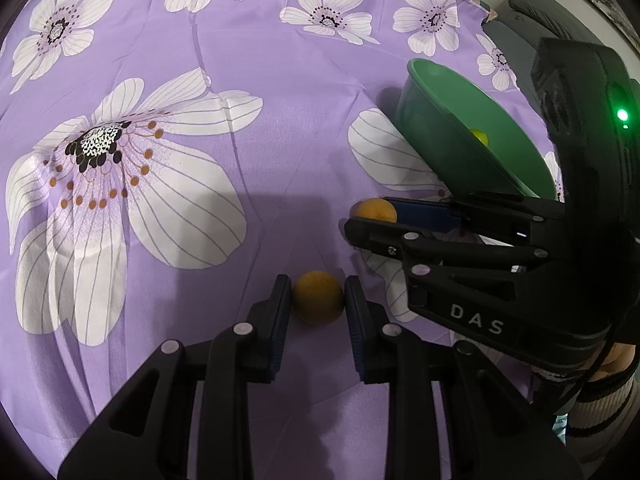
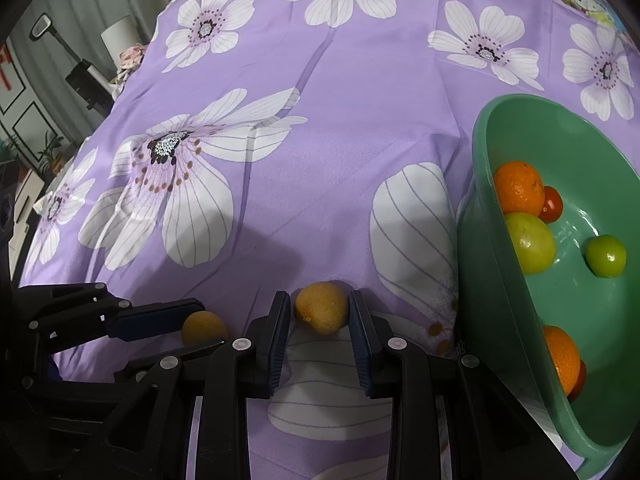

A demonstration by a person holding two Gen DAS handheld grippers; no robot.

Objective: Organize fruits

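Two small yellow-brown fruits lie on the purple flowered cloth. In the left wrist view, one fruit [image 1: 318, 297] sits between the fingers of my left gripper [image 1: 318, 300], whose pads touch its sides. In the right wrist view, the other fruit [image 2: 321, 307] sits between the fingers of my right gripper [image 2: 320, 310], pads against it. Each view shows the other gripper with its fruit: the right gripper [image 1: 372, 216] and the left gripper [image 2: 204, 320]. A green bowl [image 2: 476, 184] stands to the right, holding oranges [image 2: 518, 186], green fruits [image 2: 532, 242] and a red one [image 2: 553, 203].
The purple cloth [image 1: 280, 80] with white flowers covers the whole surface. The bowl's rim [image 1: 424, 64] is close to the right gripper. A grey chair [image 1: 532, 4] stands behind the table at right; room furniture [image 2: 84, 76] shows at far left.
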